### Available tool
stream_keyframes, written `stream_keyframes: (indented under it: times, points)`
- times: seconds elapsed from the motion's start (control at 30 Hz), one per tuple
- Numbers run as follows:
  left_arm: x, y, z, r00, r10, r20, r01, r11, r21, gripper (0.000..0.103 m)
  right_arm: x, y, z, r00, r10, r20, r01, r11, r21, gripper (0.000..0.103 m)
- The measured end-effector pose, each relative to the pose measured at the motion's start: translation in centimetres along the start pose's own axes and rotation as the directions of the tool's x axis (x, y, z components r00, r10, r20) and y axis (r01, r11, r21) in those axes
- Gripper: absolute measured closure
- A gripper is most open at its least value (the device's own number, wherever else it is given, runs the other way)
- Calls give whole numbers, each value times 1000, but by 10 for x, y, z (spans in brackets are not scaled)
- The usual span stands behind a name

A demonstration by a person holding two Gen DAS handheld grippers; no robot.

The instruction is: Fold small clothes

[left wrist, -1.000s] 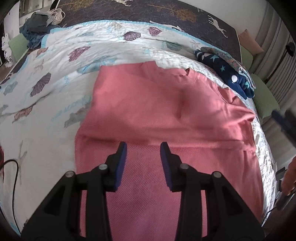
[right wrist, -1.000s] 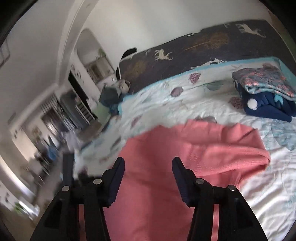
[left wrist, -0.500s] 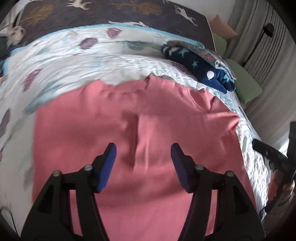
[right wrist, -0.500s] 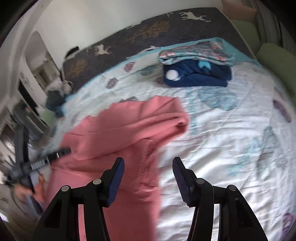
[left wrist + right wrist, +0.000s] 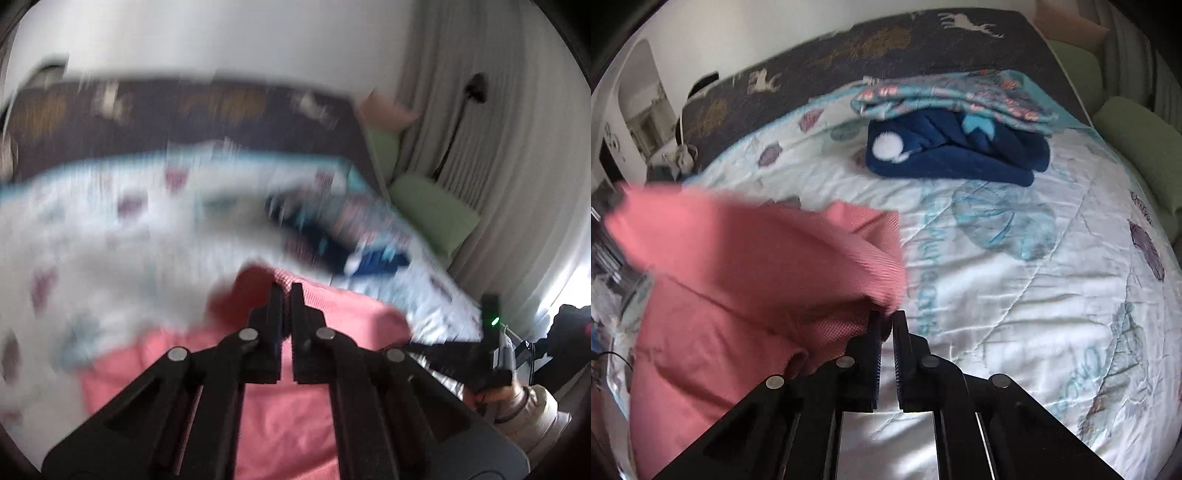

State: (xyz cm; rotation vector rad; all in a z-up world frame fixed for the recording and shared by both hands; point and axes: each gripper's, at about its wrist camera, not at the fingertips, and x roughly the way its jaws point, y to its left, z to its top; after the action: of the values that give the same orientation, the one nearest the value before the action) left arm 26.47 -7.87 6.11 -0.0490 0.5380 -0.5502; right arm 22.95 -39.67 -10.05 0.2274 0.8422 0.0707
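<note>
Knitwear fills both wrist views: a pink sweater [image 5: 746, 280] of fine ribbed weave, pinched at two points. My right gripper [image 5: 884, 321] is clenched on a bunched edge of the sweater, the cloth rising in a soft hump to the left of my fingers. My left gripper [image 5: 286, 291] is likewise clamped on the sweater [image 5: 288, 413], its edge caught at my fingertips, the rest spread under and behind them. Beneath lies a white quilted bedspread [image 5: 1015, 295] with stitched lines, shell prints and pale blue lettering too distorted to read. Beyond my right fingers sits a stack of folded clothes [image 5: 956, 147]: plush navy fleece with a white pompom, under thin floral fabric. The left view is badly motion-blurred; a green cushion [image 5: 432, 210] shows at far right.
</note>
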Motion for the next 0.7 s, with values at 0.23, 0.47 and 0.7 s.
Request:
stream_keyframes:
  times: [0.23, 0.47, 0.7]
  points:
    - [-58, -3, -38, 998, 2, 68, -16, 979, 201, 98, -38, 11, -22, 997, 5, 73, 2, 995, -96, 99]
    - [-43, 78, -153, 973, 69, -222, -91, 992, -91, 97, -38, 19, -43, 1000, 17, 0, -16, 984, -177, 98]
    - [-41, 85, -172, 961, 73, -265, -120, 979, -166, 52, -29, 39, -22, 1000, 18, 8, -16, 962, -273, 67]
